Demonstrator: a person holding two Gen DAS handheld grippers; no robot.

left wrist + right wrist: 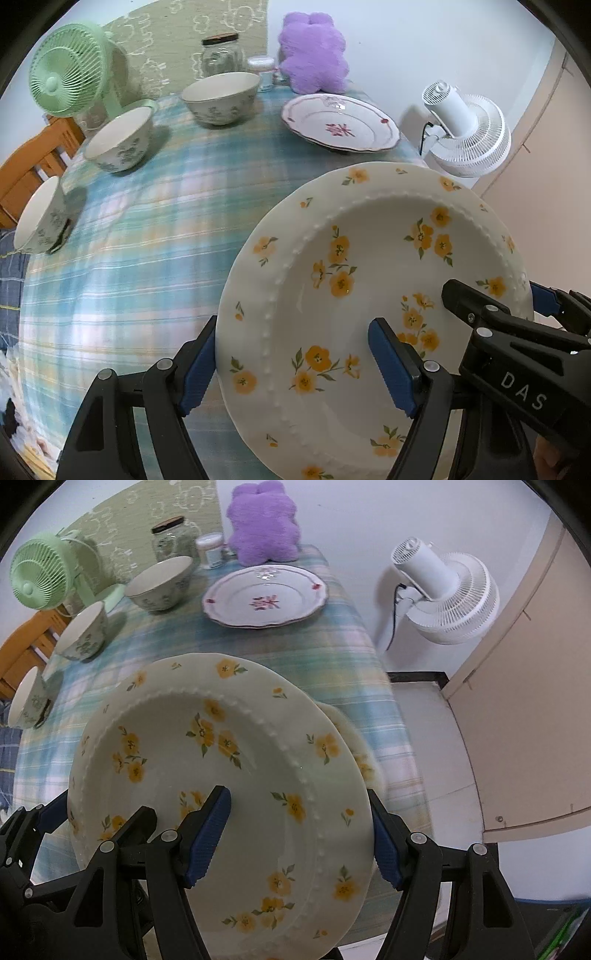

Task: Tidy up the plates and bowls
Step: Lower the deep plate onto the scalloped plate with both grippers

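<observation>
A white plate with yellow flowers [369, 280] is held up, tilted, above the plaid tablecloth; it fills the right wrist view [221, 775] too. My left gripper [295, 369] is shut on its left rim. My right gripper [299, 834] is shut on its right rim, and shows in the left wrist view [491, 299]. A second yellow-flowered plate [360, 753] lies on the table under it, mostly hidden. A pink-flowered plate [340, 123] [266, 596] lies at the far right. Three floral bowls [221, 96] [120, 138] [40, 218] stand along the left.
A green fan [68, 70], a glass jar [221, 54], a small container [263, 70] and a purple plush toy [314, 51] stand at the table's far edge. A white fan [465, 129] stands beyond the right edge. A wooden chair [29, 162] is at the left.
</observation>
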